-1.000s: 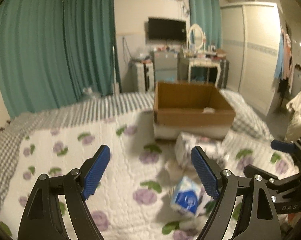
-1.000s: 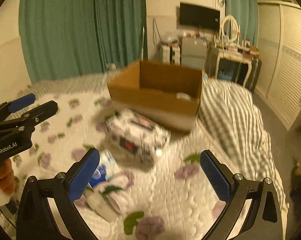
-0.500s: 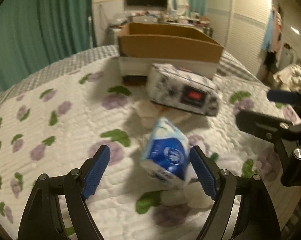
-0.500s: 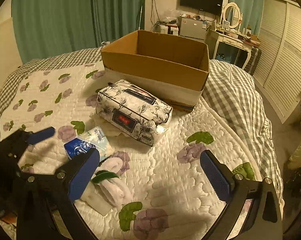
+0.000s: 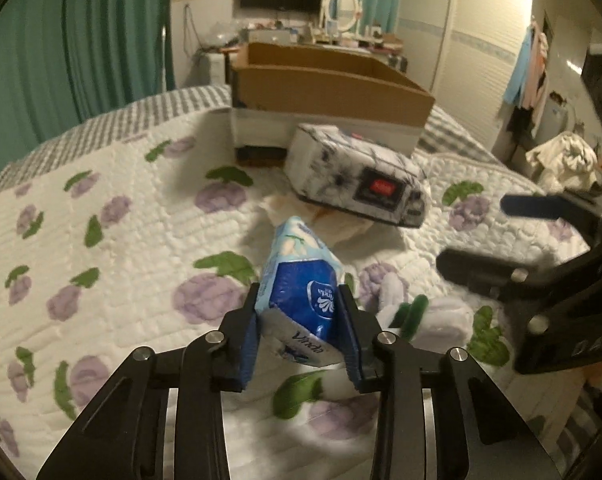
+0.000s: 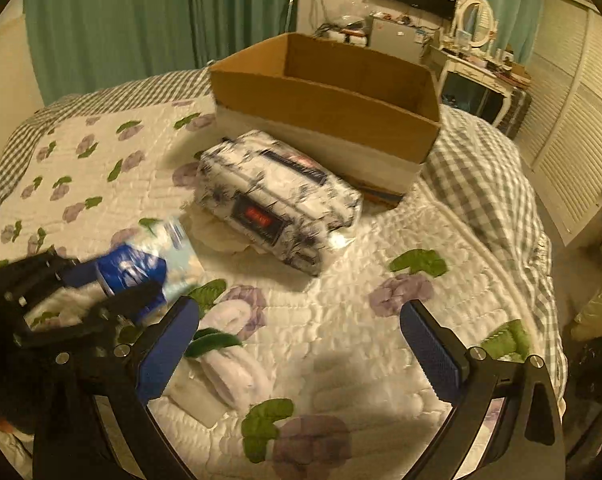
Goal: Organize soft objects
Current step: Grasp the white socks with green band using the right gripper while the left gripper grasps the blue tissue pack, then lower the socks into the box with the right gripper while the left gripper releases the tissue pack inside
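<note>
A blue and white tissue pack (image 5: pixel 297 264) lies on the flowered quilt. My left gripper (image 5: pixel 299 300) is closing on it, and both blue pads press its sides. The right wrist view shows the same pack (image 6: pixel 141 268) in the left gripper (image 6: pixel 101 292). A larger floral tissue pack (image 5: pixel 357 176) with a red label lies behind it, in front of the open cardboard box (image 5: pixel 325 80). White rolled cloths (image 6: pixel 229 344) lie beside the blue pack. My right gripper (image 6: pixel 297 312) hangs open over bare quilt, with nothing between its fingers.
Crumpled white paper (image 5: pixel 297 208) sits under the floral pack's near edge. The quilt (image 6: pixel 341 280) lies on a checked bedspread (image 6: pixel 481 168). Green curtains, a dressing table, a wardrobe and hanging clothes stand around the bed.
Both grippers have dropped toward the quilt. The left jaws, wide apart before, have come in onto the blue tissue pack. The right jaws stay wide.
</note>
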